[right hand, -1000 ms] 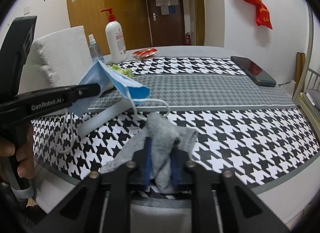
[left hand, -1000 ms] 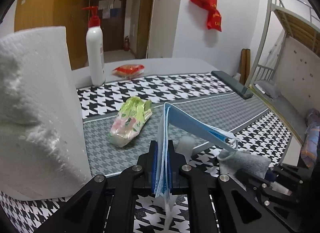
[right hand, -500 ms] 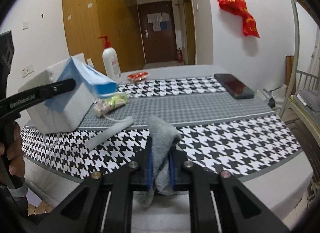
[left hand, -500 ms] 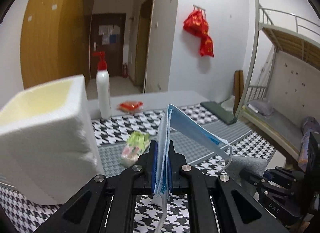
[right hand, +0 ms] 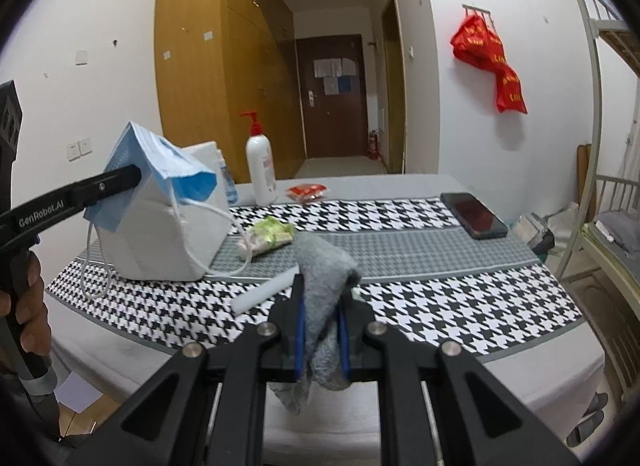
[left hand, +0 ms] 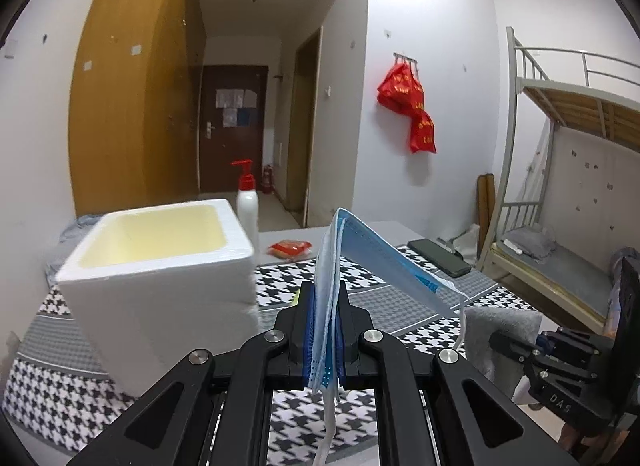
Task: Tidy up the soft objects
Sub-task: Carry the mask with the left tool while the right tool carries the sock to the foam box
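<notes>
My left gripper (left hand: 325, 320) is shut on a blue face mask (left hand: 360, 250), held up in the air with its ear loop dangling. From the right wrist view that gripper (right hand: 136, 177) and mask (right hand: 160, 163) hang in front of the white foam box (right hand: 160, 242). The box (left hand: 160, 286) stands open-topped on the table's left, its yellowish inside showing. A grey cloth (right hand: 324, 278) is pinched in my shut right gripper (right hand: 322, 326) above the table's near edge; the cloth (left hand: 498, 330) also shows at the right of the left wrist view.
On the houndstooth tablecloth (right hand: 440, 290) lie a green snack packet (right hand: 270, 234), a white foam stick (right hand: 266, 292), a red packet (right hand: 306, 190) and a black phone (right hand: 474, 214). A pump bottle (right hand: 260, 169) stands behind the box. A bunk bed (left hand: 560, 185) is at the right.
Both grippers rose and pulled back from the table with the mask and the cloth still held. The foam box's open top has come into the left wrist view.
</notes>
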